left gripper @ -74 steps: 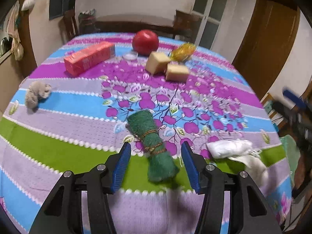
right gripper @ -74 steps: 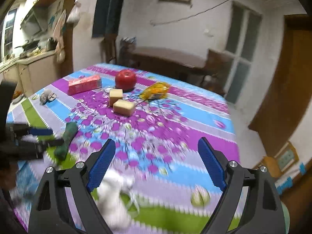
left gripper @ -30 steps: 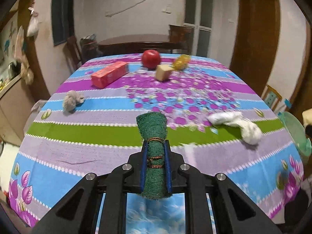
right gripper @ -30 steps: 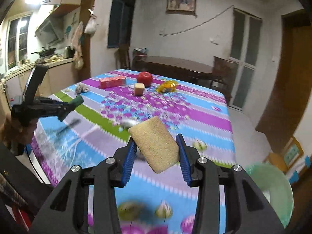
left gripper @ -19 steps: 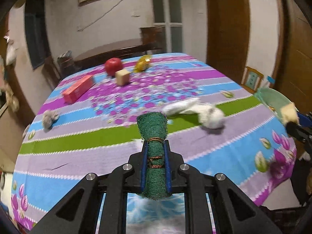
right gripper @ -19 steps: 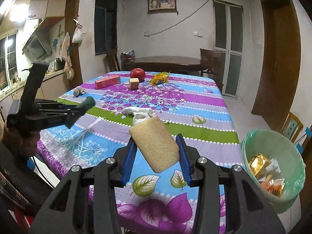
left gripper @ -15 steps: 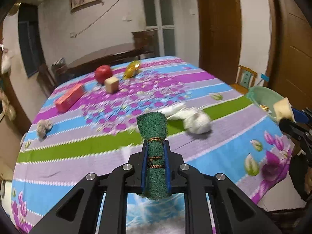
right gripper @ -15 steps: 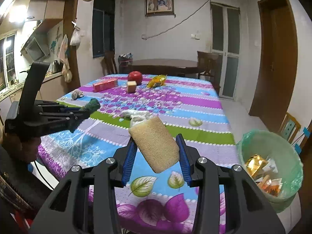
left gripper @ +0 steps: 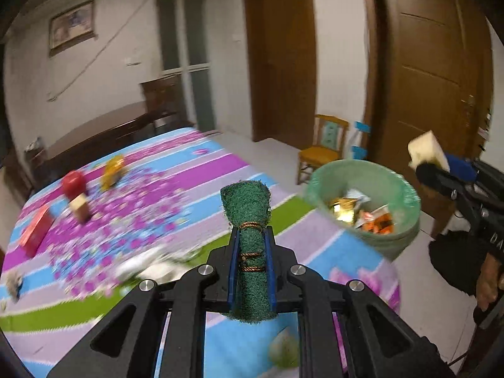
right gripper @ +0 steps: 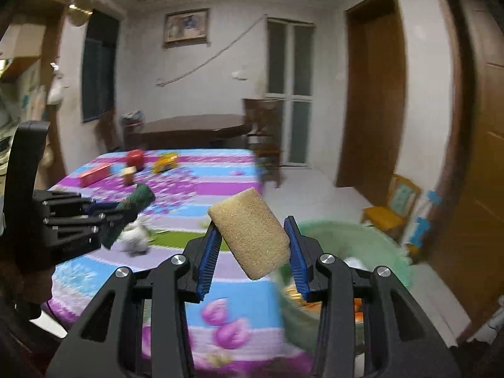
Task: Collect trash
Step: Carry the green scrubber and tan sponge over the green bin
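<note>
My left gripper (left gripper: 251,239) is shut on a rolled green scouring pad (left gripper: 247,208) tied with brown string, held above the table's right end. My right gripper (right gripper: 252,236) is shut on a tan sponge (right gripper: 249,233); in the left wrist view this sponge (left gripper: 425,151) hangs just right of the bin. A green-lined trash bin (left gripper: 365,195) with wrappers inside stands on the floor past the table corner; in the right wrist view the bin (right gripper: 352,245) lies below and right of the sponge. A white crumpled cloth (right gripper: 135,236) lies on the tablecloth.
On the striped floral tablecloth (left gripper: 195,195) sit a red apple (left gripper: 73,182), a tan block (left gripper: 80,208), a yellow wrapper (left gripper: 111,167) and a red box (left gripper: 34,231). A small yellow chair (left gripper: 324,148) and brown doors (left gripper: 428,88) stand behind the bin.
Both grippers have swung right with their loads. The bin now sits much closer and more central in both views, and the table has slid to the left.
</note>
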Tool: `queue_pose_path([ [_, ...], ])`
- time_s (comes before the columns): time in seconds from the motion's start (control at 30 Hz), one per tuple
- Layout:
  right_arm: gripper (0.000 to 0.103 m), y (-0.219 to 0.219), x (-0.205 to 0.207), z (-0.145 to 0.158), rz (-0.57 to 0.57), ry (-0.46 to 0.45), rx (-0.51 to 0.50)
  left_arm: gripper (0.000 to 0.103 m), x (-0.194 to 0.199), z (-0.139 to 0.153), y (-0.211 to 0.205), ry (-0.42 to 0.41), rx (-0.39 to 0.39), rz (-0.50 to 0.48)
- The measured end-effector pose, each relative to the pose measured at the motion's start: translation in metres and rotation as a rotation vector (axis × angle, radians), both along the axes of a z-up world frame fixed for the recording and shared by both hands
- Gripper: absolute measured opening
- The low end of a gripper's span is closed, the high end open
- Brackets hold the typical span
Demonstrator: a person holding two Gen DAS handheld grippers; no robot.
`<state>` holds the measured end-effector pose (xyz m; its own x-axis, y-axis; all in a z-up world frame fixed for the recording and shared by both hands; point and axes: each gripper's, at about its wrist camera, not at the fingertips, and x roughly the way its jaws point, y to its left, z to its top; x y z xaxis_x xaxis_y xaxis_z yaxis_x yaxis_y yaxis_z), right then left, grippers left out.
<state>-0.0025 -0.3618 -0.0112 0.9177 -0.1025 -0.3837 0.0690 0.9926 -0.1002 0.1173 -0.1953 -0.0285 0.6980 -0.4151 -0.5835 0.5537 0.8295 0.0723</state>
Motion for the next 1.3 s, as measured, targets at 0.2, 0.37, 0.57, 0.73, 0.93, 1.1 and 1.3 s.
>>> queue_pose_path([
  [0.2,0.039,-0.038,-0.009,0.011,-0.112,-0.013,-0.01,0.016,0.004,0.003,-0.063,-0.024,0.023,-0.072],
  [0.37,0.039,-0.067,-0.012,0.015,-0.186,-0.003,-0.025,0.016,0.006,0.004,-0.106,-0.037,0.041,-0.118],
  [0.57,0.039,-0.099,-0.011,0.012,-0.261,0.032,-0.03,0.016,0.012,-0.004,-0.156,-0.032,0.068,-0.177],
  [0.73,0.039,-0.131,0.003,-0.002,-0.278,0.111,0.039,0.016,0.034,-0.015,-0.189,0.024,0.076,-0.258],
  [0.93,0.039,-0.145,0.013,-0.015,-0.271,0.168,0.074,0.016,0.057,-0.017,-0.217,0.05,0.062,-0.341],
  [1.1,0.039,-0.148,0.028,-0.017,-0.258,0.206,0.094,0.016,0.078,-0.024,-0.234,0.091,0.056,-0.374],
  [1.3,0.039,-0.151,0.048,-0.02,-0.234,0.242,0.099,0.016,0.094,-0.034,-0.24,0.102,0.068,-0.37],
])
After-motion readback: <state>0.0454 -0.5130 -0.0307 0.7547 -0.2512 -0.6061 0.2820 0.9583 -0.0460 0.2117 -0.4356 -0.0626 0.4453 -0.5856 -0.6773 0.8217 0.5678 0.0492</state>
